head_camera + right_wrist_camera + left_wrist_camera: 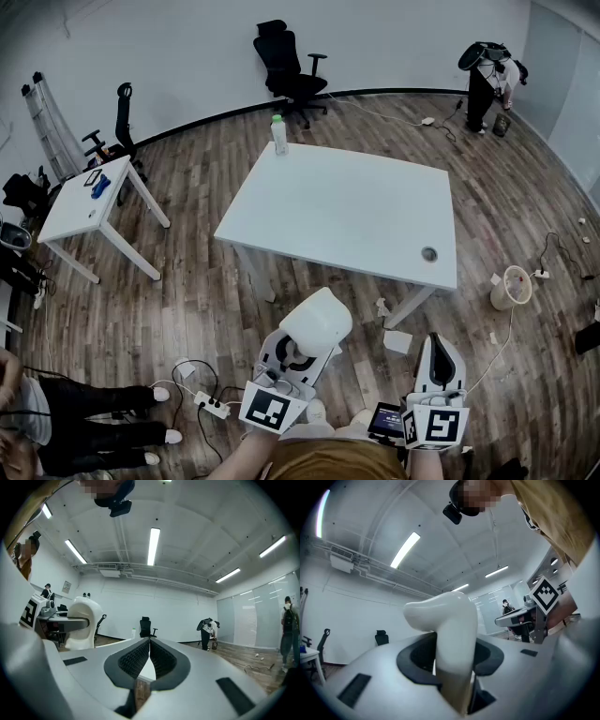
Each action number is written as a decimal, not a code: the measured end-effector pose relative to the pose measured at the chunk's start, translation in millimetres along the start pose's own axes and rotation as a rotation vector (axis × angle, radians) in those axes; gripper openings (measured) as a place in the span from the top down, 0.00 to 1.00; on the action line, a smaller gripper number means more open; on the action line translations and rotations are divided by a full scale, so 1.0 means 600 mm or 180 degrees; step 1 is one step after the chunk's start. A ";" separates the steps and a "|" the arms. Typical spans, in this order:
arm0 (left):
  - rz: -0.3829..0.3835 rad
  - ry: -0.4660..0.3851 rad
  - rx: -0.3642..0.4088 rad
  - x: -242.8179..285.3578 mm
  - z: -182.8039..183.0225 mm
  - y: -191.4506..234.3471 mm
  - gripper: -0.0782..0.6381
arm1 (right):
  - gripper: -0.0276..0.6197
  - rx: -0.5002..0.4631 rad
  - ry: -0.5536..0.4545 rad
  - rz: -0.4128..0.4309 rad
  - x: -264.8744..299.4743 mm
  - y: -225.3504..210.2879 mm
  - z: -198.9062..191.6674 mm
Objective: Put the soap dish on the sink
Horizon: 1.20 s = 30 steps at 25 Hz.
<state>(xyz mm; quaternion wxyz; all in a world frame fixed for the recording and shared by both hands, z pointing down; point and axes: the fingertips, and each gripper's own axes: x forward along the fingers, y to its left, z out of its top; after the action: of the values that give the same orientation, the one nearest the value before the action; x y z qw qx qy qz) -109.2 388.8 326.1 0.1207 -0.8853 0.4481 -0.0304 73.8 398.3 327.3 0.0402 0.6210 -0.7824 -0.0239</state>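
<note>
The left tongs [453, 657] are clamped on the soap dish [451, 620], a smooth white piece whose lower part stands wedged between the dark pads while its rounded upper part bulges out above them. In the head view the dish [317, 322] is carried low and close to the person's body, short of the white bench [356, 211] and well apart from anything on it. Gripping it by the narrow lower part probably leaves the broad end free to be set down first. The right tongs [149, 654] are pressed together with nothing between the ribbed pads; that tool [439, 352] hangs idle beside the other, likely kept free because one grip is enough for so light a thing.

No sink shows in any view, so the place to set the dish has yet to be found.

As for containers, a bottle [278, 134] with a green cap stands at the far corner of the bench, its contents too small to judge. A pale bucket [514, 287] sits on the wooden floor at the right; what is in it cannot be made out
</note>
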 end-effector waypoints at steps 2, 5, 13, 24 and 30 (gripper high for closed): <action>-0.0021 -0.0015 -0.0018 -0.004 -0.006 0.009 0.67 | 0.94 -0.0004 0.0012 -0.0021 0.001 0.009 -0.008; -0.0033 -0.0020 -0.0128 -0.009 -0.014 0.018 0.67 | 0.94 -0.0030 0.0028 -0.0053 0.002 0.018 -0.013; -0.0059 -0.0023 -0.0270 0.022 -0.031 0.028 0.67 | 0.94 -0.0038 0.0064 -0.0069 0.029 0.008 -0.023; -0.0006 0.0107 -0.0081 0.130 -0.035 0.051 0.67 | 0.94 -0.0018 0.0026 0.0021 0.139 -0.093 -0.028; 0.0034 0.0130 -0.0056 0.195 -0.033 0.048 0.67 | 0.94 -0.0007 0.0073 0.0040 0.174 -0.160 -0.038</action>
<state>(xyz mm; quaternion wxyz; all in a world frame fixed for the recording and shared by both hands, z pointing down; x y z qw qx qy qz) -65.0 275.0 332.0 0.1038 -0.8831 0.4555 -0.0439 145.7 275.3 345.1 0.0500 0.6163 -0.7857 -0.0173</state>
